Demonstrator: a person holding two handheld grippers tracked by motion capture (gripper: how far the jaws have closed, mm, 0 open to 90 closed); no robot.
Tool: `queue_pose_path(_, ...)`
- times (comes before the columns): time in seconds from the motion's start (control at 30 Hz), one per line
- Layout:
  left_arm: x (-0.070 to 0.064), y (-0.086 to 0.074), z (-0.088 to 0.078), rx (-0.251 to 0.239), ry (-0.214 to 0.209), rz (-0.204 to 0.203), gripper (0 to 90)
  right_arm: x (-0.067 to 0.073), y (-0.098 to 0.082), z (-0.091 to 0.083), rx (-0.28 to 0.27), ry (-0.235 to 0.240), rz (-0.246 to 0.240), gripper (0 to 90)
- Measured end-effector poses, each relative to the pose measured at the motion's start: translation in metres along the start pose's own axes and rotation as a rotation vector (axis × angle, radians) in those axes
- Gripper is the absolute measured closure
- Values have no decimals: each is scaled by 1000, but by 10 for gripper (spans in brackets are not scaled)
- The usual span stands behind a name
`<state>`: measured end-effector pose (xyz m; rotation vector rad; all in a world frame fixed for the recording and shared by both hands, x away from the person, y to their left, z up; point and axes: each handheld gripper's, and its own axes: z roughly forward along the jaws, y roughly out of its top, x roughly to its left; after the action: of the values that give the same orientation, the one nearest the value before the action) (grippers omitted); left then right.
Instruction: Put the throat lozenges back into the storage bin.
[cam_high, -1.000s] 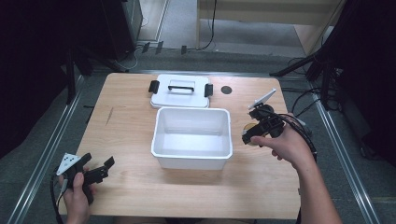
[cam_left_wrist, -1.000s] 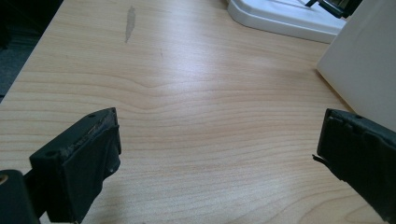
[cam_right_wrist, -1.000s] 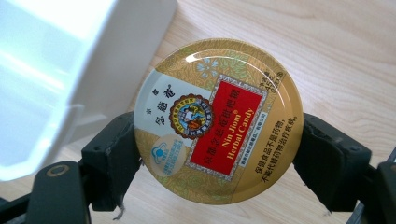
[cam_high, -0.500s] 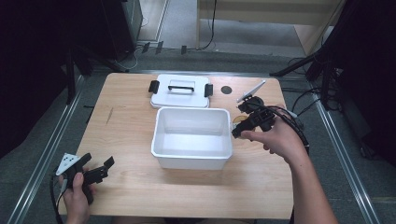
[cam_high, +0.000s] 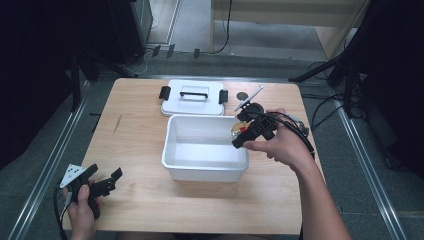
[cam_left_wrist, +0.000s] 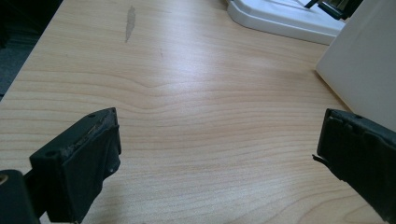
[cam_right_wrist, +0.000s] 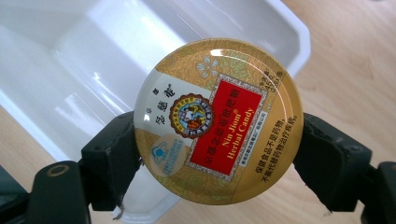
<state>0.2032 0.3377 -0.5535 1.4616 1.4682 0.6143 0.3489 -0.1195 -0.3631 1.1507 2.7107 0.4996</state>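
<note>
A round gold candy tin (cam_right_wrist: 218, 121) with a red label is clamped by its edges between the black jaws of my right gripper (cam_right_wrist: 218, 156). In the high view that right gripper (cam_high: 240, 134) holds the tin (cam_high: 236, 131) over the right rim of the white plastic bin (cam_high: 172, 152), which is empty. My left gripper (cam_high: 106, 179) rests near the table's front left corner, jaws wide apart. In the left gripper view its fingers (cam_left_wrist: 79, 163) frame bare wood, with the bin's wall (cam_left_wrist: 364, 70) at the right.
The bin's white lid (cam_high: 192, 97) with black clips lies flat behind the bin. A small dark disc (cam_high: 243, 96) sits on the wood beside the lid. The wooden table (cam_high: 135, 130) has bare room left of the bin; metal rails run along both sides.
My right gripper has carried the candy tin leftward and a little up, from beside the bin's right side to over its right rim. The left gripper has stayed put.
</note>
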Motion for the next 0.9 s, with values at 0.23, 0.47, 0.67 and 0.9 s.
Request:
queue_pose_path(0.23,0,0,0,1,0,0,3,6,3,3,-44,81,-150,206)
queue_pose_path(0.47,0,0,0,3,-1,2,3,11,4,19,-13,45,-312,207)
queue_pose_path(0.67,0,0,0,2,-3,-1,3,13,2,32,19,36,-395,207)
queue_pose_path(0.9,0,0,0,3,-3,0,3,16,2,44,41,20,-438,207)
